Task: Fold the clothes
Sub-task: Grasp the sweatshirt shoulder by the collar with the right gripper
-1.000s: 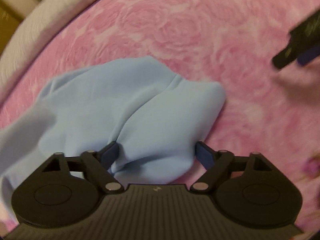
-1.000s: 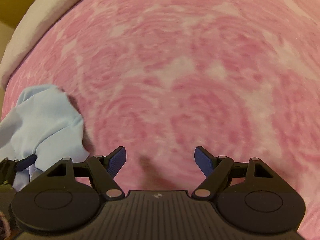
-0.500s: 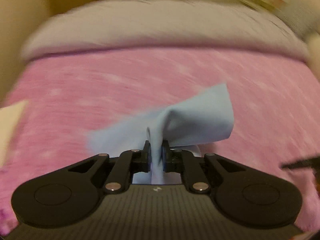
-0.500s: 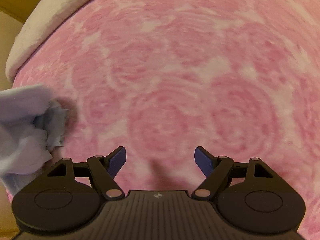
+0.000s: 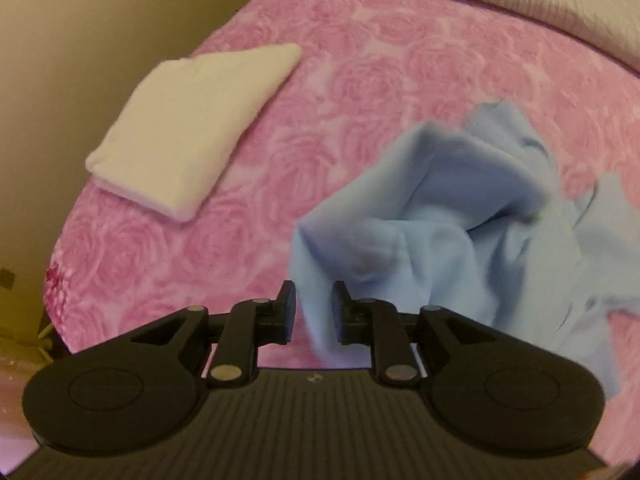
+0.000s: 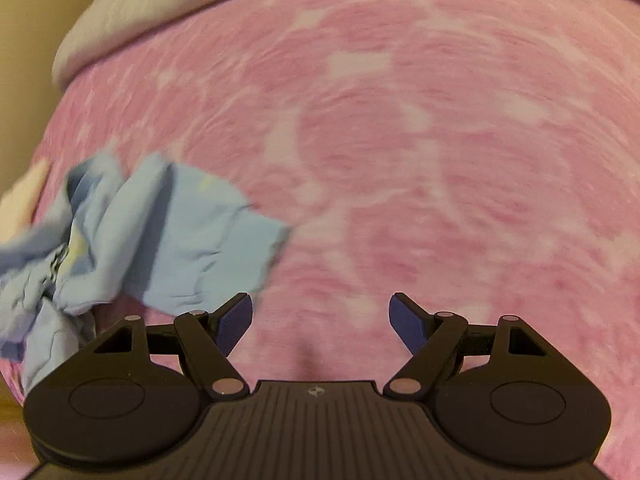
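So our left gripper (image 5: pixel 314 314) has its fingers nearly together with the blue cloth (image 5: pixel 440 232) between them; it hangs crumpled toward 2 o'clock over the pink blanket (image 5: pixel 340 80). Our right gripper (image 6: pixel 320 322) is wide apart, holding nothing. We think the cloth is soft, light and floppy, so grab a corner

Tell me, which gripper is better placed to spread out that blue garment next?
The right gripper: its jaws are open and empty beside the blue garment. The left gripper has a fold between its fingers, so it looks occupied.
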The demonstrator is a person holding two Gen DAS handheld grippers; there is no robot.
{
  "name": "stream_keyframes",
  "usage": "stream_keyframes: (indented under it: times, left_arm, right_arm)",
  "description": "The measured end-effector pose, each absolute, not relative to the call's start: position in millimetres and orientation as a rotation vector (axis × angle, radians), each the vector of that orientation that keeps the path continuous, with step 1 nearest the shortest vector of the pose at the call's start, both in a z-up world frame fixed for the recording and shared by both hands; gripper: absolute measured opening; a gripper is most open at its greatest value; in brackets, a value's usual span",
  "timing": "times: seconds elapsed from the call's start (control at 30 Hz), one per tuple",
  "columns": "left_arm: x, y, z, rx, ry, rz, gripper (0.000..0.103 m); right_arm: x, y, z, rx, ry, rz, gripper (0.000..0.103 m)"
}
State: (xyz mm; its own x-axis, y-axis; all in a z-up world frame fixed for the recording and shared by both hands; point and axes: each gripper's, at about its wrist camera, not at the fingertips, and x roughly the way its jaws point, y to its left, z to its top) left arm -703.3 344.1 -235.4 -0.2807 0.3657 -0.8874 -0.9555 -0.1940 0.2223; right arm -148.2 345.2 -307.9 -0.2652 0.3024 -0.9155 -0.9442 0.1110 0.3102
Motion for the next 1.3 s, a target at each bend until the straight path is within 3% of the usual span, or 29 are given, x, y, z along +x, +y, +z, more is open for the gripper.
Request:
stream_keyframes:
  times: [0.17, 0.27, 0.6, 1.07, 1.17, 1.2, 1.3]
  left_arm:
    - [-733.4, 343.6, -212.9, -0.903, 0.911, 1.546, 0.037]
    - [-730.0, 348.8, -197.8, -0.854, 0.85, 1.437, 0.062]
    - [-757.6, 428.5, -264.9, -0.878, 0.827, 1.301, 0.062]
    - [-800.0, 463.4, -362.2, -1.024, 0.798, 1.245, 0.065]
    - [-800.5, 463.5, -363.7, -1.014, 0.805, 1.243, 0.06]
    - [-800.5, 463.2, -363.3, -1.005, 0.814, 1.245, 0.046]
    - [-797.0, 460.0, -361.3, -0.971, 0.848, 1.224, 0.018]
  right_arm:
    - [-231.6, 390.4, -302.6, -0.834, 1.201, 1.532, 0.078]
    - [-275.8, 419.6, -295.6, -0.858, 1.168, 1.608, 0.078]
    - [-374.0, 500.4, -306.3, -0.947, 1.126, 1.824, 0.078]
    - [-403.6, 572.9, -382.4, -0.824, 1.209, 1.971, 0.068]
    - [-413.4, 572.2, -394.5, -0.818, 1.227, 2.006, 0.066]
    - [-415.5, 570.6, -395.8, -0.801, 1.234, 2.02, 0.065]
    - [-421.6, 567.2, -401.1, -0.754, 1.287, 2.056, 0.015]
